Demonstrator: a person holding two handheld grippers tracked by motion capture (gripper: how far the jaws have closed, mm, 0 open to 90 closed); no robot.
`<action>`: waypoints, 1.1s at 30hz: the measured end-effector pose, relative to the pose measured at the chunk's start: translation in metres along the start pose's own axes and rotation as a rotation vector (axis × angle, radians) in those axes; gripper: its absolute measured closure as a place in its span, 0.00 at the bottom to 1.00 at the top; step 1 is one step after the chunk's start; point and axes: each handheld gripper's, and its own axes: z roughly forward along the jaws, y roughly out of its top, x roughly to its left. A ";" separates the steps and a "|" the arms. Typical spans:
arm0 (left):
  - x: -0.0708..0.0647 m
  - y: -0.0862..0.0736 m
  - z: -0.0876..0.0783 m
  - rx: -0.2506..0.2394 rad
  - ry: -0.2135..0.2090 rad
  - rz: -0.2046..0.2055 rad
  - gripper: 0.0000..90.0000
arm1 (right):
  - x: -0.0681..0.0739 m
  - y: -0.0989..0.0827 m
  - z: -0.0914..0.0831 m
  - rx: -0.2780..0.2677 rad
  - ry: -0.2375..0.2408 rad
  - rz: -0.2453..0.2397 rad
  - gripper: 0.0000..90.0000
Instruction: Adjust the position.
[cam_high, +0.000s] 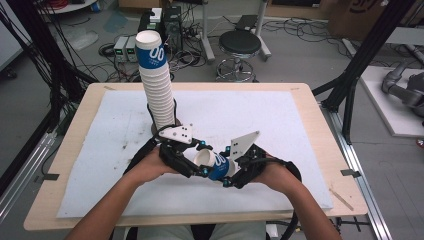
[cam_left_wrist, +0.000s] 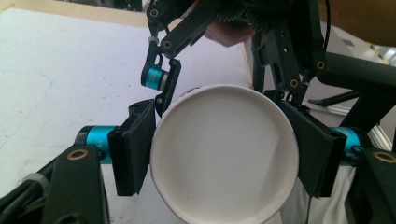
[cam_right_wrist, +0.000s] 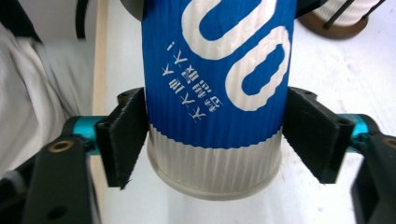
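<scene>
Cup (cam_high: 216, 165): lying sideways above the desk (cam_high: 310, 125), between both claws, mouth facing left.
Left claw (cam_high: 192, 159): clenching on the cup's rim, pads (cam_left_wrist: 135, 147) pressing both sides.
Right claw (cam_high: 231, 172): released, pads (cam_right_wrist: 122, 140) sitting beside the cup's base end, right pad showing a gap.
Hidden: cup's blue body being partly covered by claws in the high view.
Writing: large white "00" showing; small characters beneath staying unreadable.
Stack of cups (cam_high: 156, 80): standing behind, bearing "00".

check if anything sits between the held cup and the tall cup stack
Nothing visible does. The cup lies between both grippers, the left gripper shut on its rim; bare white mat separates it from the stack.
</scene>
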 end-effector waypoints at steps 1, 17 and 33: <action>0.000 -0.001 -0.001 -0.010 -0.002 -0.007 0.33 | 0.000 -0.003 -0.001 -0.037 -0.007 0.019 0.24; 0.004 -0.017 -0.016 -0.153 0.029 -0.025 0.33 | -0.002 -0.034 -0.019 -0.369 -0.028 0.201 0.22; 0.001 -0.025 -0.023 -0.267 -0.011 -0.017 0.33 | 0.005 -0.055 -0.009 -0.474 -0.021 0.264 0.22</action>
